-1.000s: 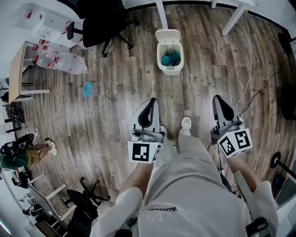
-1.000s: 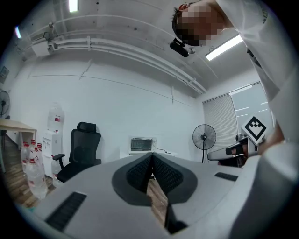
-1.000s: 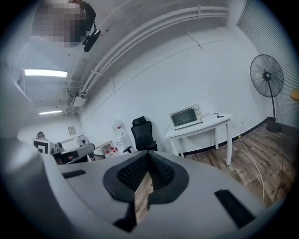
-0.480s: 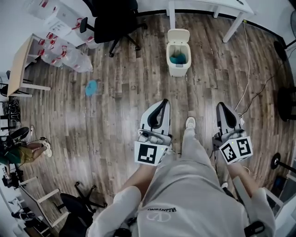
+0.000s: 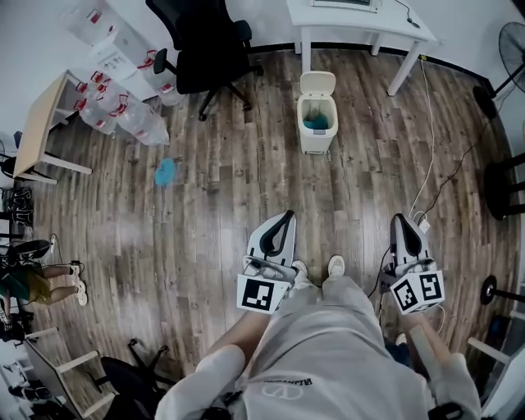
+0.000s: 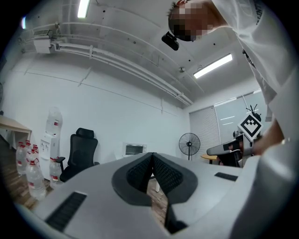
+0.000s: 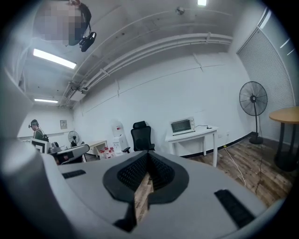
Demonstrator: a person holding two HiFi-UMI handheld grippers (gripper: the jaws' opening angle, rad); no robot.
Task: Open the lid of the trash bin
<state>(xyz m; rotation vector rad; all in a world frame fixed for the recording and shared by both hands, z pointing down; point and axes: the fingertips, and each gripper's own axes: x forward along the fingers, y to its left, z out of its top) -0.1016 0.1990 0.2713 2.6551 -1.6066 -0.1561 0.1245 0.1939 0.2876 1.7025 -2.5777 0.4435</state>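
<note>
The cream trash bin (image 5: 316, 121) stands on the wood floor in front of me, well beyond both grippers. Its lid (image 5: 318, 82) is tipped up and back, and something blue (image 5: 317, 122) lies inside. My left gripper (image 5: 286, 216) is held low by my left leg, shut with nothing in it; the left gripper view shows its pads (image 6: 140, 172) pressed together. My right gripper (image 5: 400, 220) is by my right leg, also shut and empty, its pads (image 7: 136, 172) meeting at the tip. The bin does not show in either gripper view.
A black office chair (image 5: 209, 41) and a white desk (image 5: 361, 18) stand behind the bin. Water bottles (image 5: 123, 111) lie at the left by a wooden table (image 5: 41, 123). A blue scrap (image 5: 166, 172) lies on the floor. A cable (image 5: 435, 156) trails at the right.
The bin now sits farther from me and smaller in the head view, as I have drawn back from it. Both grippers stayed shut and low by my legs.
</note>
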